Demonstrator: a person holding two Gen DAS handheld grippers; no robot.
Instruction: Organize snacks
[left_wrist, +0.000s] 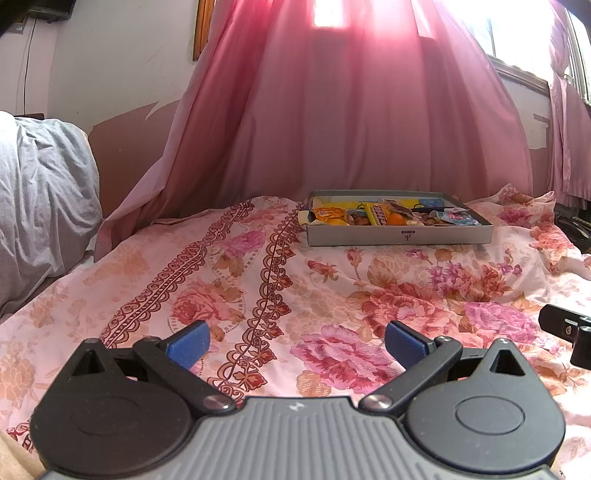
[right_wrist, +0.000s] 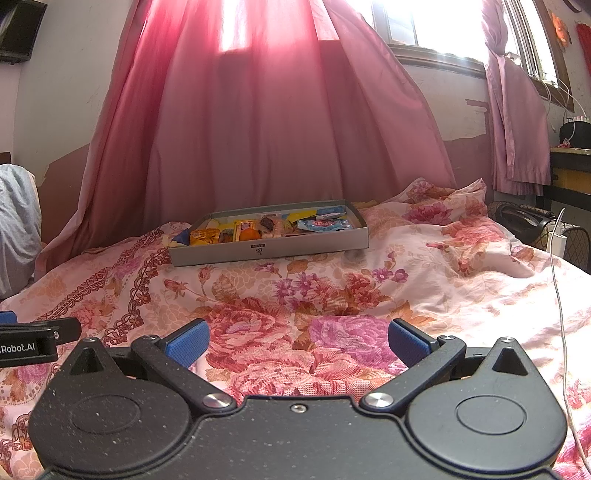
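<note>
A shallow grey cardboard box (left_wrist: 400, 235) (right_wrist: 269, 251) lies far ahead on the flowered bedspread. Inside it is a mix of snacks (left_wrist: 391, 216) (right_wrist: 266, 227): yellow and orange packets, a round orange piece, blue wrappers. My left gripper (left_wrist: 297, 345) hovers low over the bed, well short of the box, open with nothing between its blue pads. My right gripper (right_wrist: 298, 345) is likewise open and empty, also far back from the box. In the right wrist view, the left gripper's black body (right_wrist: 33, 341) shows at the left edge.
A pink curtain (left_wrist: 332, 110) hangs behind the box. A grey quilt (left_wrist: 40, 206) is piled at the left. A white cable (right_wrist: 557, 295) runs over the bed on the right, near a dark bag (right_wrist: 524, 221) and a table (right_wrist: 570, 166).
</note>
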